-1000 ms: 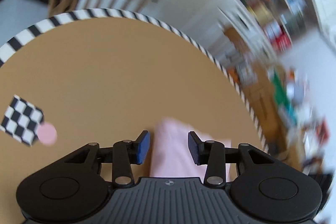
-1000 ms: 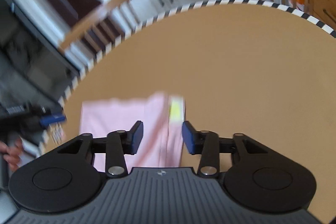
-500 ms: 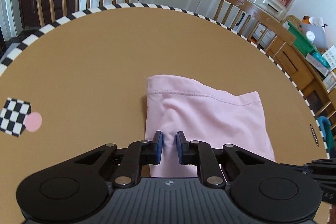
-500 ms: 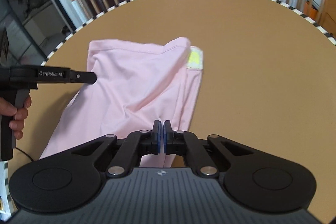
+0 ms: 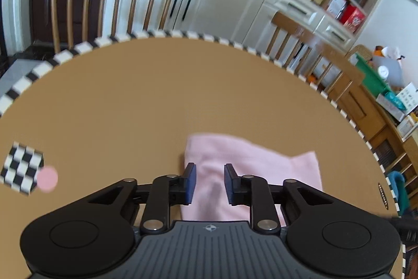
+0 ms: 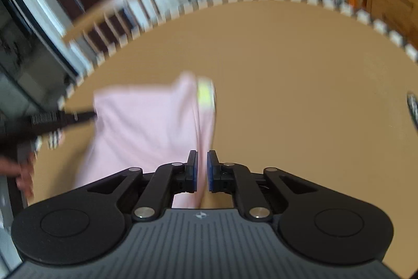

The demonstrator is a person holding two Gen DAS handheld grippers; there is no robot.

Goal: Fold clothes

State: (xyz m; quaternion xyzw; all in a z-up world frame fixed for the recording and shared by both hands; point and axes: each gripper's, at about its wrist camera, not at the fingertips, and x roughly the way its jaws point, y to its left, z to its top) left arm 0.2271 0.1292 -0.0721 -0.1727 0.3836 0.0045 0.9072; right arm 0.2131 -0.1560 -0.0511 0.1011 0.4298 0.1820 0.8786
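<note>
One pink garment (image 5: 250,169) on the table (image 5: 130,106), two grippers over it, both pictures blurred. The left gripper (image 5: 209,183) has its jaws parted, just been opening, the cloth's near left corner showing between the blue pads (image 5: 190,183) but below them, nothing pinched. The right gripper (image 6: 201,171) shows only a narrow slit between its pads, jaws also just been opening; the cloth's right fold runs up through that gap, and the pads don't press on it. In the right view the garment (image 6: 146,127) spreads to the left of the jaws, toward the table's left edge, with a yellow-green label (image 6: 205,96) at its far right corner. The left gripper (image 6: 52,119) pokes in from the left there, touching the cloth's left side, a hand (image 6: 23,174) below it.

The cloth is soft, smooth knit, folded to a rough rectangle, lightly rumpled. The table is round, flat tan, rimmed with black-and-white checks. One checkered card (image 5: 22,170) with one pink dot (image 5: 47,178) lies near the left edge. Two wooden spindle-back chairs (image 5: 109,1) stand beyond the far edge.
</note>
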